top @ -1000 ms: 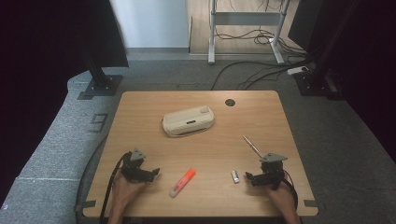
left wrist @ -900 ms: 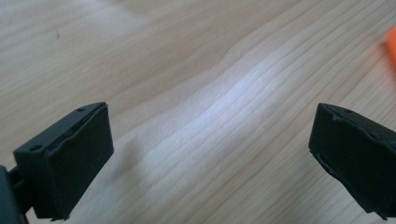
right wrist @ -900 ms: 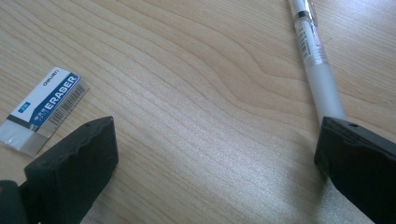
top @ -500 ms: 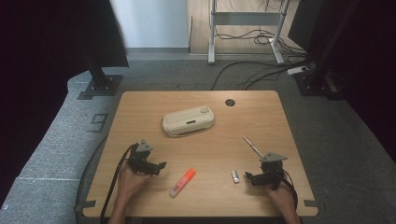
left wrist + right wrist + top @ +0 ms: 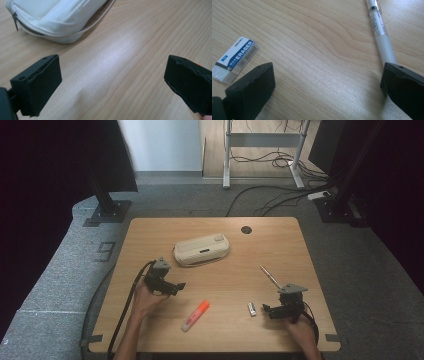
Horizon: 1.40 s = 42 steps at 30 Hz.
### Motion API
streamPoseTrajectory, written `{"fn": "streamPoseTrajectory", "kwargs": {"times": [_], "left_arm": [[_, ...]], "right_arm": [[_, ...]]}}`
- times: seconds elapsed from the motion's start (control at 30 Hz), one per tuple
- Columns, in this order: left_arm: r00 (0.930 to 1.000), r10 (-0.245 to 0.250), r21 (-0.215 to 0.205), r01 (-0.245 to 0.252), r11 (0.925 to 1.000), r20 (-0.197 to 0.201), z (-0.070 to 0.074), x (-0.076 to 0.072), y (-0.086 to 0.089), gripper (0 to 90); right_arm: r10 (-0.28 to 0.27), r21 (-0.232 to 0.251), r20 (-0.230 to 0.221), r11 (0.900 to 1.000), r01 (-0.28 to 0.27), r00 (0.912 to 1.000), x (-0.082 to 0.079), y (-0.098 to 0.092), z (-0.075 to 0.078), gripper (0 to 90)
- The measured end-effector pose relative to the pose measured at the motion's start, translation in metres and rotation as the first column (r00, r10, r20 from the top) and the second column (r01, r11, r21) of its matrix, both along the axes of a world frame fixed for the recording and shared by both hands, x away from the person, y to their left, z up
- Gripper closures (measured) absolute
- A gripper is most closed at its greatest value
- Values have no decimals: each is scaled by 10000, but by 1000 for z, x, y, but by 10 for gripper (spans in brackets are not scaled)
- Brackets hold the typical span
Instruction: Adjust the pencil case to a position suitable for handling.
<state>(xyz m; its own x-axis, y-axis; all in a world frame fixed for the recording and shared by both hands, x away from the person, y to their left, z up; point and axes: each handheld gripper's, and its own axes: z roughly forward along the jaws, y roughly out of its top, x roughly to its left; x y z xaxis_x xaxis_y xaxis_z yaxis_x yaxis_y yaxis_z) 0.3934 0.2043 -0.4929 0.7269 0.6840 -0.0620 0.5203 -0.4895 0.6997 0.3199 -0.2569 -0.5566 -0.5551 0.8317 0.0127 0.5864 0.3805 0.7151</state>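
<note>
On the tabletop, L side: left gripper has jaws spread wide, nothing between them. It sits just below-left of the white zip pencil case, with the orange highlighter near. R side: right gripper has jaws spread, empty. Eraser lies just beside one jaw, pen runs to the other.

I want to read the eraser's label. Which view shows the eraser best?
The right gripper view: the eraser lies close, just past the right tool, and its blue "ERASER" sleeve and barcode are legible. In the high view, the eraser is a tiny pale block with no readable print.
</note>
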Motion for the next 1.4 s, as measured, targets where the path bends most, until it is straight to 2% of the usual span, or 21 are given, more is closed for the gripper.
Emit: {"fn": "streamPoseTrajectory", "kwargs": {"times": [0.17,0.27,0.33,0.37,0.5,0.53,0.67,0.73,0.77,0.83,0.87,0.9,1.03,1.1,1.23,1.4], "left_arm": [[9999,-95,-127,94,9999,-91,4,14,-6,10],[9999,-104,-84,104,9999,-17,7,22,-11,11],[9998,-173,-84,172,9998,-115,8,28,-15,12],[9998,-178,26,178,9998,-99,8,31,-18,12],[9992,-103,81,106,9999,-381,9,42,-23,15],[9986,-116,-84,112,9999,-521,9,50,-24,15],[9990,-133,-17,133,9999,-432,10,58,-26,23],[9981,-162,-147,153,9998,-603,9,64,-26,30],[9983,-149,64,153,9999,-561,8,69,-27,37],[9983,-197,139,205,9997,-547,8,73,-28,40],[9972,-230,167,242,9996,-709,8,79,-30,39],[9972,-244,304,266,9992,-702,7,81,-32,40],[9963,-310,291,334,9990,-800,6,89,-35,49],[9961,-336,424,371,9984,-817,4,97,-38,69],[9945,-372,341,407,9986,-974,-1,105,-39,116],[9952,-463,339,494,9982,-862,-6,113,-44,161]], "right_arm": [[-3,1,1,10000,3,10000,0,0,0,0],[-3,1,0,10000,3,10000,0,0,0,0],[-1,1,0,10000,1,10000,0,0,0,0],[-1,1,1,10000,1,10000,0,0,0,0],[-3,1,-1,10000,3,10000,0,0,0,0],[-1,0,0,10000,1,10000,0,0,0,0],[2,-2,1,10000,-2,10000,0,0,0,0],[0,1,-1,10000,0,10000,0,0,0,0],[1,-3,1,10000,-1,10000,0,0,0,0],[2,-3,3,10000,-2,10000,0,0,0,0],[2,-2,2,10000,-2,10000,0,0,0,0],[3,-2,2,10000,-3,10000,0,0,0,0],[3,-2,7,10000,-3,10000,0,0,0,0],[2,0,7,10000,-2,10000,0,0,0,0],[2,0,7,10000,-2,10000,0,0,0,0],[31,-14,48,10000,-31,10000,0,0,0,0]]}}
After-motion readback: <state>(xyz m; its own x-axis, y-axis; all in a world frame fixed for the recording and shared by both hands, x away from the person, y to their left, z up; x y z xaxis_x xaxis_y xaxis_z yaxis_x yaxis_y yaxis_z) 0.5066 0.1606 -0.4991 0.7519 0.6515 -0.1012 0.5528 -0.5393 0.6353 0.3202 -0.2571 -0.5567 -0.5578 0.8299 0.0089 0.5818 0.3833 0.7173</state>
